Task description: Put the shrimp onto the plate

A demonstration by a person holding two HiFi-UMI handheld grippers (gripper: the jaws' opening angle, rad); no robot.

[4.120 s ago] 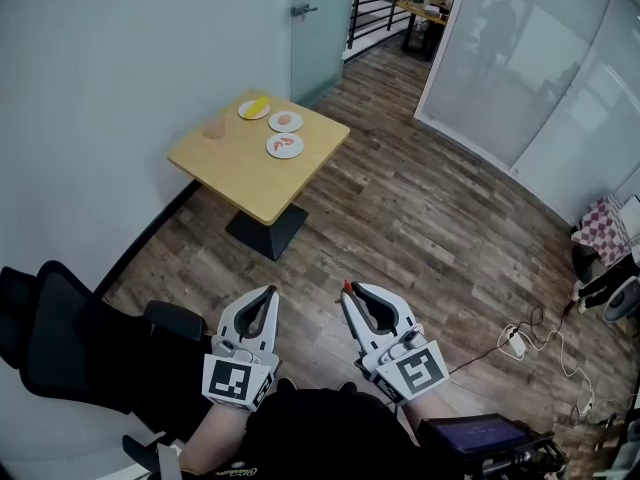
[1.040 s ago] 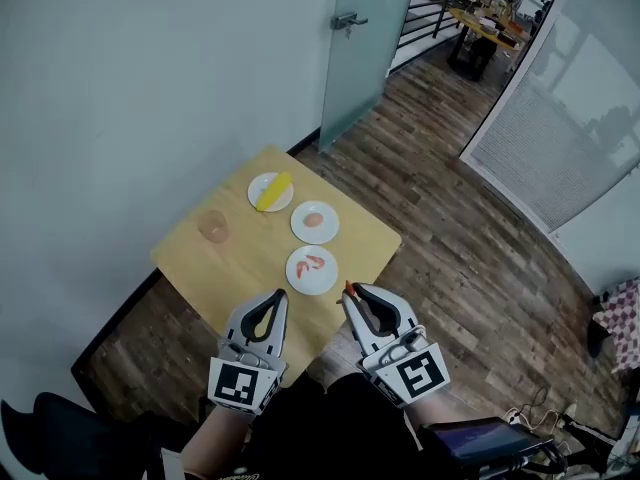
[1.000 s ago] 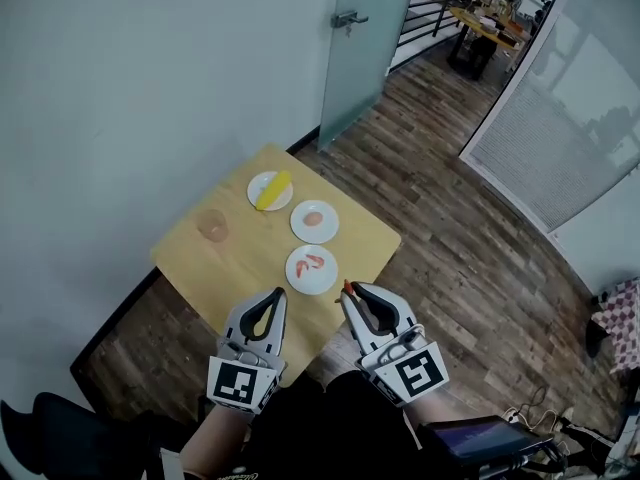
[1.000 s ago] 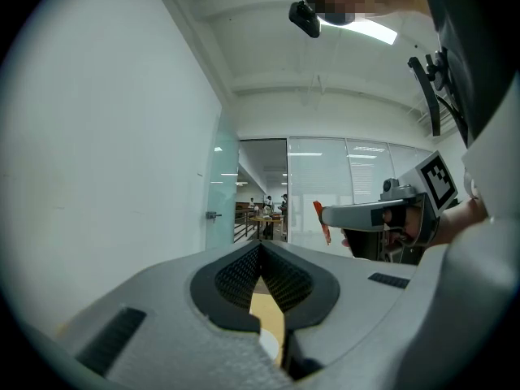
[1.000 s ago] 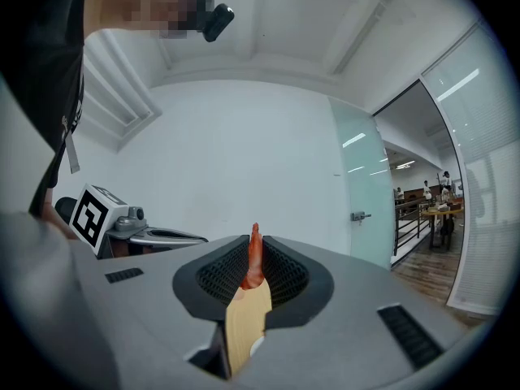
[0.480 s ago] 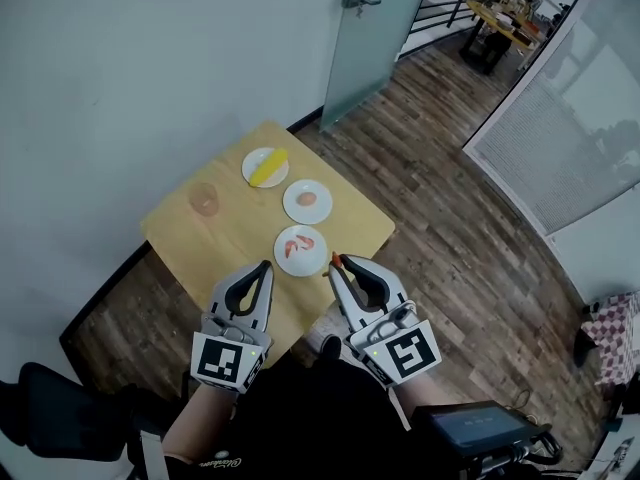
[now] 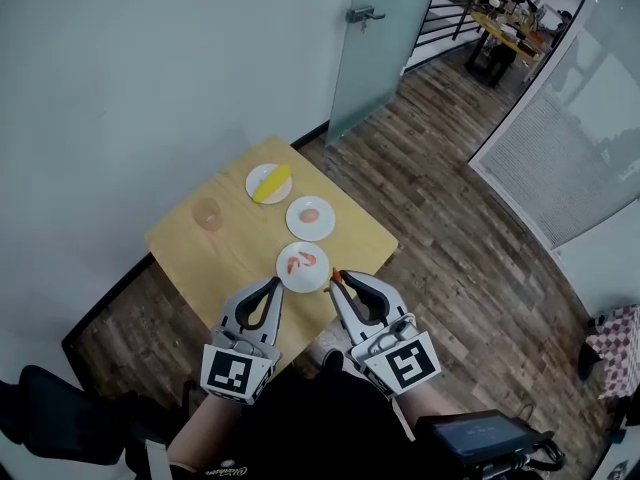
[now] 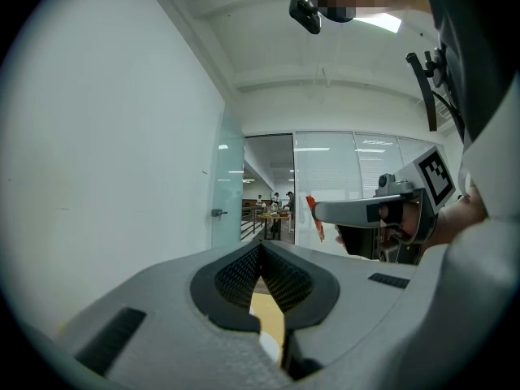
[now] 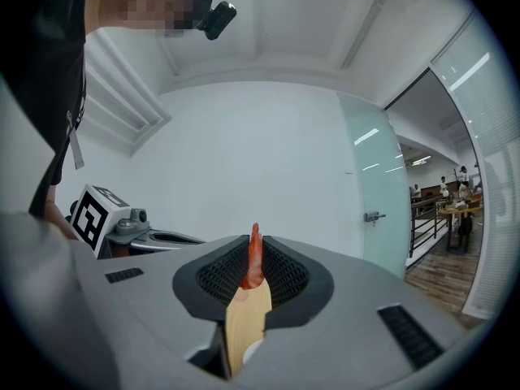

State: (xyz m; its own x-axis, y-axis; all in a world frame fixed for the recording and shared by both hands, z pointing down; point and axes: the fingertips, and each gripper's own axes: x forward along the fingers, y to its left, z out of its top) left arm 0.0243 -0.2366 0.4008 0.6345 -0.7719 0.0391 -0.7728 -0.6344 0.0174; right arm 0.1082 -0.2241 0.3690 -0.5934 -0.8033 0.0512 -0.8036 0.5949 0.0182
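One shrimp (image 9: 253,260) stands pinched between right gripper (image 7: 339,282) jaws; left gripper (image 7: 277,282) jaws meet.

Bare wood lay open on the table (image 7: 235,253) between the pink cup (image 7: 208,214) and the near edge. Three plates took up the right side in a row (nearest plate (image 7: 314,281), middle plate (image 7: 296,227), far plate (image 7: 255,177)). The wall (image 7: 150,88) closed off the far left.
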